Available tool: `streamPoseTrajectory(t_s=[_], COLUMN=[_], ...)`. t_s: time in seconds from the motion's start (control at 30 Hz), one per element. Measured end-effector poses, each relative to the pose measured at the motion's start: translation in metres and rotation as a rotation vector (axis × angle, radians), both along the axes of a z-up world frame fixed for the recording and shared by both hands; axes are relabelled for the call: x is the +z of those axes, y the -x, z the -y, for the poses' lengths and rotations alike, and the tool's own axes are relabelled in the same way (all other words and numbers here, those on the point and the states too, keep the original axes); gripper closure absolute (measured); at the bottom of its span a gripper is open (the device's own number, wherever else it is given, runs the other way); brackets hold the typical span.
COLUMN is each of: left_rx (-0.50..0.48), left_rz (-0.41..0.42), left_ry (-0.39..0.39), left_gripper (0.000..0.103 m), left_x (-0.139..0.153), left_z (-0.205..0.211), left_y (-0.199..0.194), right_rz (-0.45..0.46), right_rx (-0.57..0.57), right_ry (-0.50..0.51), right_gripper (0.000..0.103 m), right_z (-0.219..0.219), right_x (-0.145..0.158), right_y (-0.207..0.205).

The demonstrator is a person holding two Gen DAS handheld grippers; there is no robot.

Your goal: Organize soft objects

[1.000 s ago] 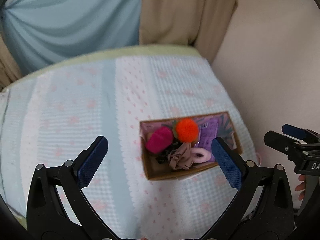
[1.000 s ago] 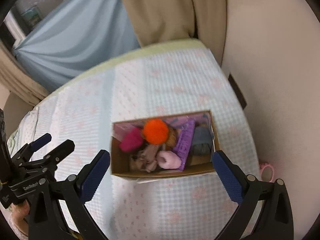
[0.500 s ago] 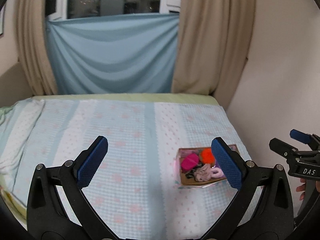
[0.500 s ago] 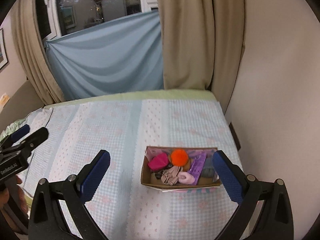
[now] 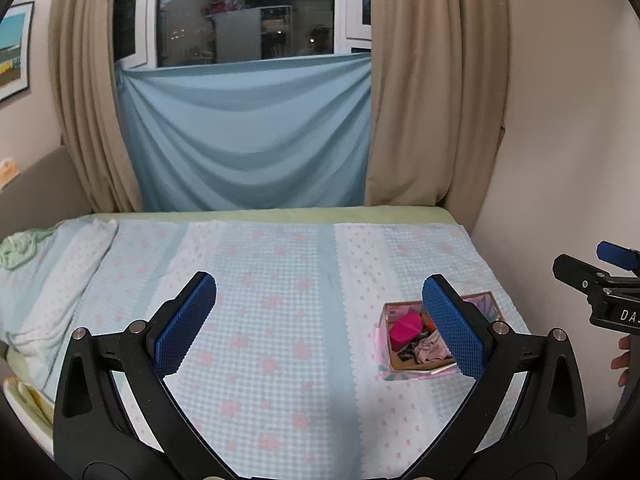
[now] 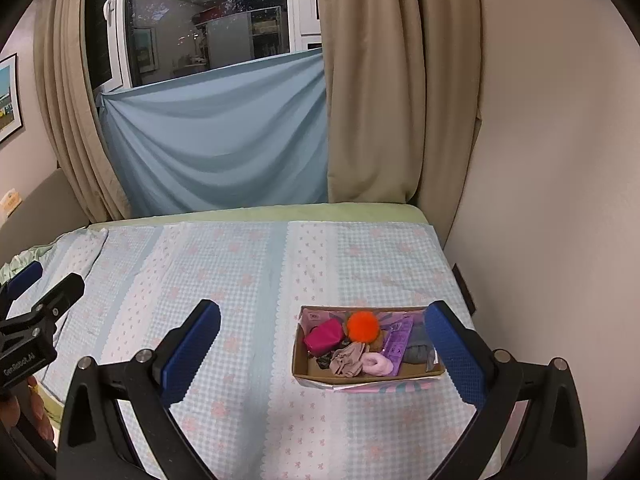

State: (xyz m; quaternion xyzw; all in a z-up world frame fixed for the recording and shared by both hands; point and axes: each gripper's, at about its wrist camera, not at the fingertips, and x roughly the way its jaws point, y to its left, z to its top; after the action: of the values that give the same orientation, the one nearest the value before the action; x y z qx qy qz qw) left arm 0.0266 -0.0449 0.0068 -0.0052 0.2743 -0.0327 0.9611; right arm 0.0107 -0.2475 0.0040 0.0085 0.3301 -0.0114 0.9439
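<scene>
A cardboard box (image 6: 320, 374) sits on the bed near the right wall; it also shows in the left wrist view (image 5: 386, 322). It holds an orange pompom (image 6: 362, 326), a magenta pouch (image 6: 324, 335), a beige cloth (image 6: 347, 362), a pink scrunchie (image 6: 376, 363), a purple packet (image 6: 396, 344) and a grey bundle (image 6: 418, 350). My left gripper (image 5: 320, 324) is open and empty, raised well back from the box. My right gripper (image 6: 324, 348) is open and empty, also raised and back from the box.
The bed (image 6: 240, 280) has a light blue checked cover with pink flowers. A wall (image 6: 540, 200) runs along its right side. Beige curtains (image 6: 368, 80) and a blue sheet (image 6: 216, 140) hang behind it. A rumpled green cloth (image 5: 20, 248) lies at the far left.
Both grippers have pulled up and back from the box, so it looks much smaller and the window and curtains have come into view. Both stayed open.
</scene>
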Motion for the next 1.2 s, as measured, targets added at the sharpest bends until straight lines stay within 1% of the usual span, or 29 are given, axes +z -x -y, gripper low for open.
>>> streamPoseTrajectory(t_s=[0.27, 0.73, 1.2], left_rx=[-0.012, -0.011, -0.008], left_rz=[0.013, 0.033, 0.031], left_ry=[0.003, -0.004, -0.002], left_gripper=[0.0, 0.0, 0.0], left_x=[0.0014, 0.0058, 0.0066], left_z=[0.0017, 0.0032, 0.0039], left_y=[0.0029, 0.0025, 0.0034], right_rz=[0.024, 0.033, 0.04], right_rx=[-0.005, -0.009, -0.004], right_ry=[0.005, 0.0, 0.006], right_gripper=[0.001, 0.001, 0.001], right_z=[-0.0016, 0.0002, 0.0008], right_x=[0.0061, 0.0082, 0.0089], right_y=[0.0037, 0.0037, 0.0009])
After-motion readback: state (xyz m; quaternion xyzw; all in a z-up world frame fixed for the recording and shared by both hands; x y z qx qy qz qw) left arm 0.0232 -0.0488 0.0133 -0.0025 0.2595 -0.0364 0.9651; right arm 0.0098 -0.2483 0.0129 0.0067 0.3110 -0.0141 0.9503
